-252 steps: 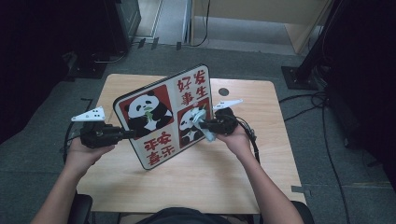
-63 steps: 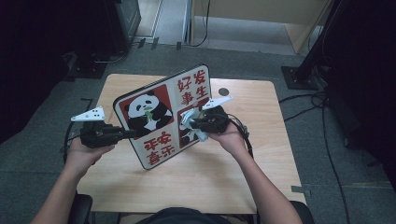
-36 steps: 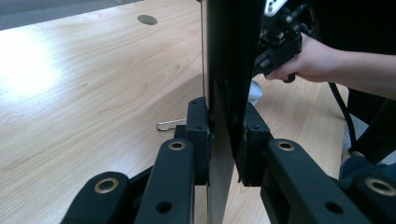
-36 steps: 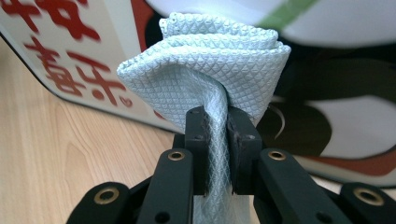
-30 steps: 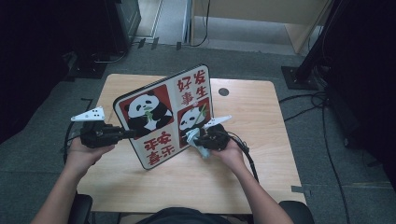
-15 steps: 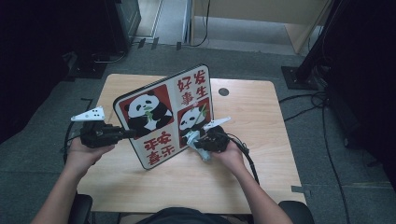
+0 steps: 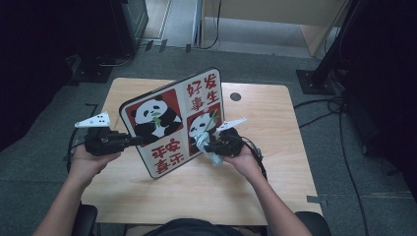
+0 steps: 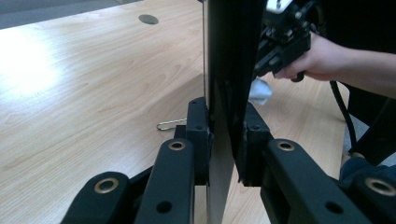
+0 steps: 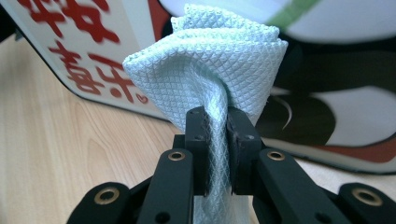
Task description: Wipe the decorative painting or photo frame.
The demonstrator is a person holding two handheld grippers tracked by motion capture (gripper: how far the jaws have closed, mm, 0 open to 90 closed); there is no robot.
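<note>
— Wiping is the step we're in: our left hand-held gripper is clamped on the edge of the panda board, propping it tilted on the worktop.

— And our right hand-held gripper pinches the pale blue cloth, bunched just ahead of its jaws against the board's lower face.

— Next, we judge, we press and sweep across the print, keeping the left grip firm.
</note>
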